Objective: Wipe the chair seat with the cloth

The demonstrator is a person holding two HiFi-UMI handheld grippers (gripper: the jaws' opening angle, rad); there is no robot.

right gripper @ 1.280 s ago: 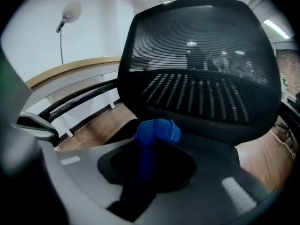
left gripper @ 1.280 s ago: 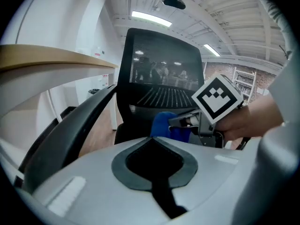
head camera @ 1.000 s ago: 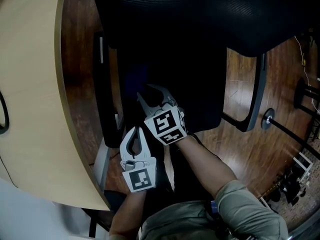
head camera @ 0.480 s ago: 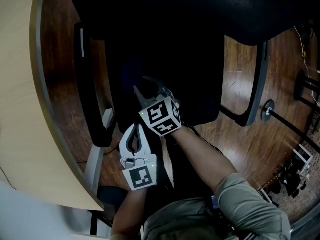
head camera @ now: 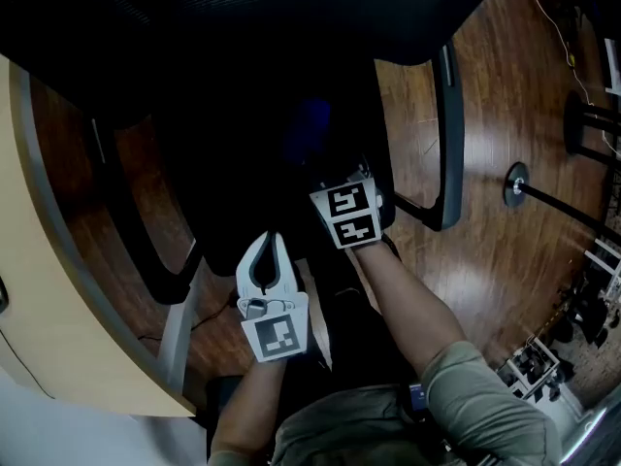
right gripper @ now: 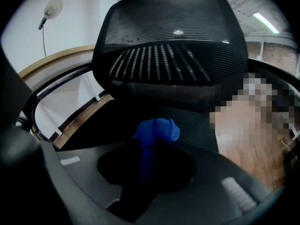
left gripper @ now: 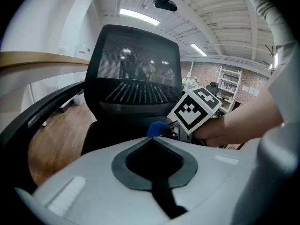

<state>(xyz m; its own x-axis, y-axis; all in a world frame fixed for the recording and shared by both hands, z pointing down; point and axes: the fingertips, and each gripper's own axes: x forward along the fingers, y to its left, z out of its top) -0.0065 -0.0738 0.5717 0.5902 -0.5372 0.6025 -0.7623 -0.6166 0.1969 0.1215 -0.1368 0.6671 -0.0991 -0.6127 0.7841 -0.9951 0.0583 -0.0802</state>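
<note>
Left tongs (head camera: 272, 244): shut tight, holding nothing, near the seat's front edge.
Cloth (right gripper: 158, 129): blue, bunched up small, down by the black chair seat (right gripper: 201, 125).
Right tongs (right gripper: 149, 149): pinching the cloth.
Could go wrong: the little bunch may slip out, or the hard tips may scrape the seat if pushed down hard.

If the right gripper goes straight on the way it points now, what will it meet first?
Probably the chair seat: the right gripper points downward with the blue cloth clamped in its jaws, and the dark seat lies just beyond. Depth is unclear.
</note>
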